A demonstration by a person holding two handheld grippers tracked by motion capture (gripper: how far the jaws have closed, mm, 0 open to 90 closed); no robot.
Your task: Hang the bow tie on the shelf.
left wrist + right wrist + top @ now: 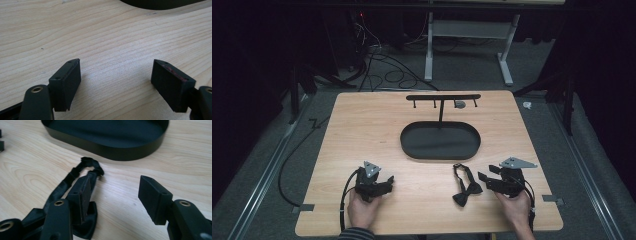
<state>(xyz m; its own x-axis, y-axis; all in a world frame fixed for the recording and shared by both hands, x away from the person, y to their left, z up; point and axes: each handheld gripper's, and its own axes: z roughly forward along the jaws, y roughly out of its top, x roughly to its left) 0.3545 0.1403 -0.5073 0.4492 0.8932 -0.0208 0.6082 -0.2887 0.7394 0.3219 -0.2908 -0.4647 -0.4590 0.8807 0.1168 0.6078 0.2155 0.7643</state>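
A black bow tie (466,189) with its strap (75,173) looped toward the tray lies on the wooden table, front right of centre. My right gripper (483,178) is just right of it and points left, jaws open. In the right gripper view its left jaw stands over the bow tie (87,227), and only bare wood lies between the pads of the right gripper (115,192). My left gripper (388,181) rests at the front left, open over bare wood, with nothing between the jaws of the left gripper (116,80).
A black oval tray (404,142) sits at the table's middle, with a thin post and a hook bar (443,97) behind it. Its wall (112,151) is close ahead of the right gripper, and its edge (160,3) shows ahead of the left. Cables and a table frame lie on the floor beyond.
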